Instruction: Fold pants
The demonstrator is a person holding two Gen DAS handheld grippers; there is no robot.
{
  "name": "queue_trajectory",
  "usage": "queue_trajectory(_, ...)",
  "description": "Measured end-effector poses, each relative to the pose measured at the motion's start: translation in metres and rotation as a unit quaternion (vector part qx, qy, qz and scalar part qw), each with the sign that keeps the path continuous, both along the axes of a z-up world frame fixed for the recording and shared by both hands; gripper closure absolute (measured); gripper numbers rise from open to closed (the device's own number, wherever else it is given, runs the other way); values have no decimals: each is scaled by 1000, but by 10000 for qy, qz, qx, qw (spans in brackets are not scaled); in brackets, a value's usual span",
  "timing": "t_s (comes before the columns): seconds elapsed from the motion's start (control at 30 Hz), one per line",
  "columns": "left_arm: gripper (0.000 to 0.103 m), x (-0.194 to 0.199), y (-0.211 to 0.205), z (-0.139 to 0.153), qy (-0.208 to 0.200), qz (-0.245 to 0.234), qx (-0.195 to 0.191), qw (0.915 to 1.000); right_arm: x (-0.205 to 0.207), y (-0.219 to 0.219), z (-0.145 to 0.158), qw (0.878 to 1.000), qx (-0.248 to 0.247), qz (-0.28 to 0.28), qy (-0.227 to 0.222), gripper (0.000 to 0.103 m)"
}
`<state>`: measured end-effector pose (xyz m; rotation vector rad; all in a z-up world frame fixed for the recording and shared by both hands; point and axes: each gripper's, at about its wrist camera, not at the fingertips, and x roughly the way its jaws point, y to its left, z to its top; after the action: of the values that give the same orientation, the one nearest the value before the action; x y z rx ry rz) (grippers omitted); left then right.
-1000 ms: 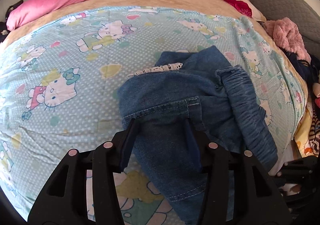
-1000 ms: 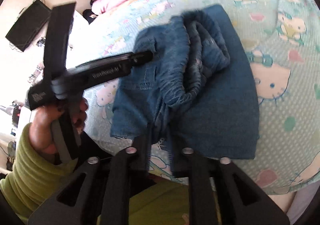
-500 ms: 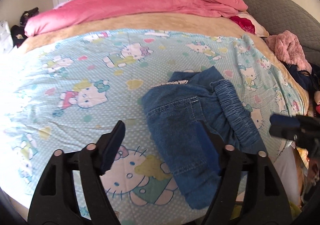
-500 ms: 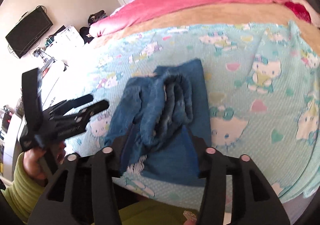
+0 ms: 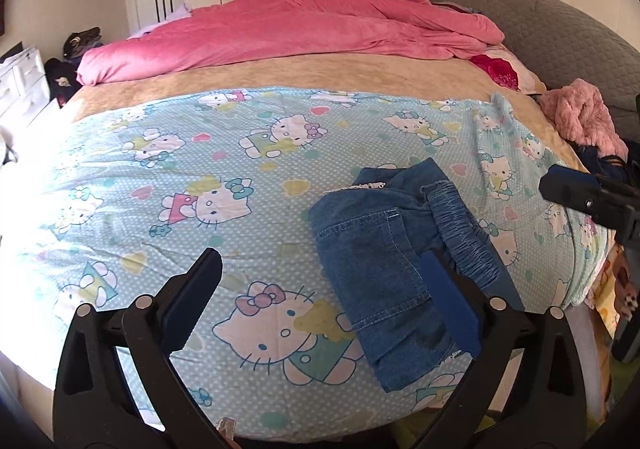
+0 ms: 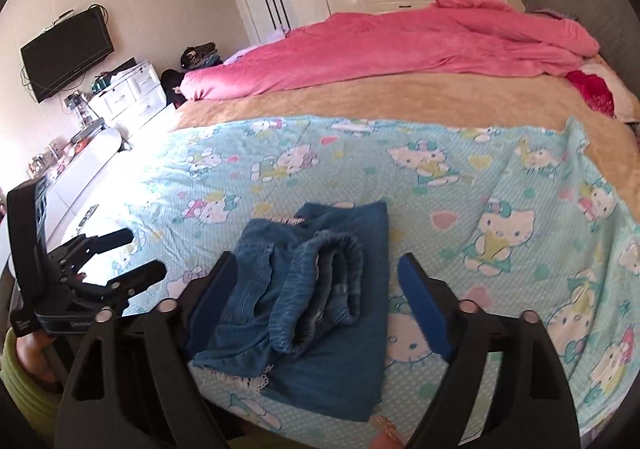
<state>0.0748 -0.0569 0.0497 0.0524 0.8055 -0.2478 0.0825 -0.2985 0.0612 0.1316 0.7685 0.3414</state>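
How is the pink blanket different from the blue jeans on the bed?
The pink blanket is big and lies rumpled at the far end of the bed; the blue jeans are small and folded into a bundle at the near edge. The blanket looks soft and fuzzy, the jeans are stitched denim. Both lie on the bed, untouched by either claw.

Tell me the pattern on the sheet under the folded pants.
Light blue sheet with white dots, cartoon cats and hearts; clearest in the left wrist view.

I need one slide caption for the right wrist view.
Folded denim pants lie on a cartoon-cat sheet, right gripper opening above them.
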Motion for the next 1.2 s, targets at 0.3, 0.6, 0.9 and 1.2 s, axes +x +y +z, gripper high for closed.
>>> queue_trajectory(0.3,10,-6,3,4,-41,125,-58,9999,6,-5,11,9996,-124,-15,-241,16)
queue_trajectory(0.6,10,-13,8,1,-7,242,-55,9997,11,-5,6,9991,-296,-9,-313,13)
queue_trajectory(0.9,10,-21,15,-8,89,334,-140,9993,20,0,2,9993,-341,47,-175,13)
queue_trajectory(1.2,10,-23,12,-16,200,351,-199,9990,21,2,0,9988,-451,111,-141,13)
